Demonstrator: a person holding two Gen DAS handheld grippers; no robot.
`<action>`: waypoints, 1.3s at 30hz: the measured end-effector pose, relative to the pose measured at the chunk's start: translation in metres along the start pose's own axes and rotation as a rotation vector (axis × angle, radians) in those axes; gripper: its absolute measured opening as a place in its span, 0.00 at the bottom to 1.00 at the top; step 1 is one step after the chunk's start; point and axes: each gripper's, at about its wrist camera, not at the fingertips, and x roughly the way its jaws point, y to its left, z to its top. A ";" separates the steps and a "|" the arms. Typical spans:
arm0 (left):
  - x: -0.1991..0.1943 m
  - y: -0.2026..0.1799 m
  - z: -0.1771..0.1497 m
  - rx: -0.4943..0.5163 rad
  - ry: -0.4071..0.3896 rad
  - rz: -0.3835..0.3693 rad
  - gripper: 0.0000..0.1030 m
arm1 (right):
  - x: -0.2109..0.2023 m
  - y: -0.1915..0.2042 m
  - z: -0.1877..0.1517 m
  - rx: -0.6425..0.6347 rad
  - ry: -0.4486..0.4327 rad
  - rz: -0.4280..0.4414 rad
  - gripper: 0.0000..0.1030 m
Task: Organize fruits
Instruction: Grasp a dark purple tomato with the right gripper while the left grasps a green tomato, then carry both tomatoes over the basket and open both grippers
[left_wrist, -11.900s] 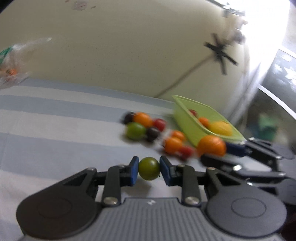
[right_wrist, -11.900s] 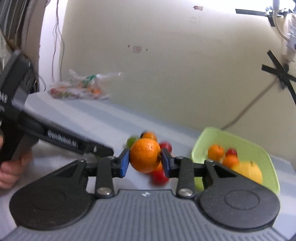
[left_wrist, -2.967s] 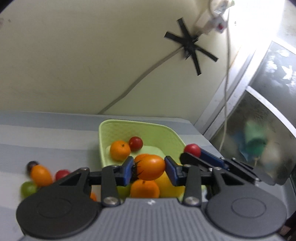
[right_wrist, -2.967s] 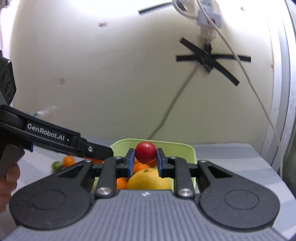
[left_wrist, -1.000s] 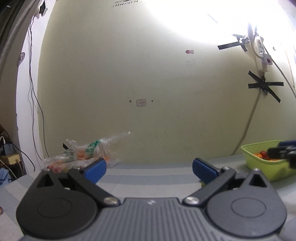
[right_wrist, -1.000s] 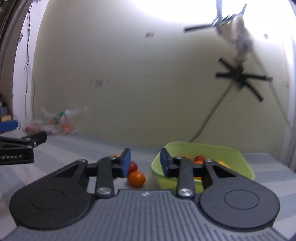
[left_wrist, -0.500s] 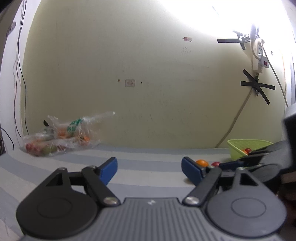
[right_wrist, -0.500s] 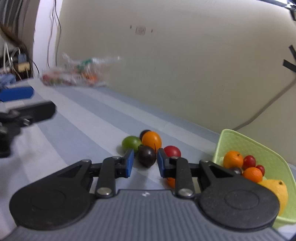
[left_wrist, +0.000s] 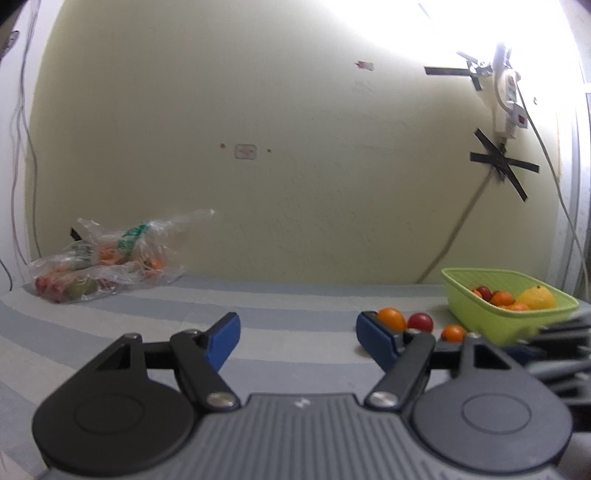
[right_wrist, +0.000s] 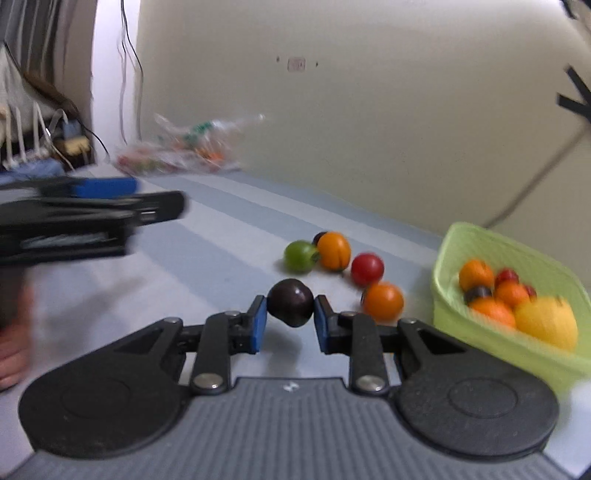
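My right gripper has its jaws against both sides of a dark purple fruit just above the striped cloth. Beyond it lie a green fruit, an orange fruit, a red fruit and a second orange fruit. The green basket at right holds oranges, red fruits and a yellow lemon. My left gripper is open and empty, low over the cloth; it also shows at the left of the right wrist view. The basket and loose fruits lie to its right.
A clear plastic bag of produce lies at the far left against the yellow wall. A cable hangs down the wall behind the basket. The cloth is blue and white striped.
My right gripper has moved forward and down and closed on the dark purple fruit. My left gripper has opened a little wider and turned slightly toward the fruits.
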 end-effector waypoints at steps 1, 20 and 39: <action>0.002 -0.001 0.001 0.010 0.012 -0.011 0.69 | -0.009 0.000 -0.006 0.021 -0.008 0.007 0.29; 0.118 -0.072 0.017 0.232 0.360 -0.111 0.48 | -0.031 -0.041 -0.026 0.341 -0.035 0.085 0.29; 0.059 -0.070 0.028 0.039 0.327 -0.411 0.31 | -0.059 -0.067 -0.017 0.325 -0.144 -0.100 0.29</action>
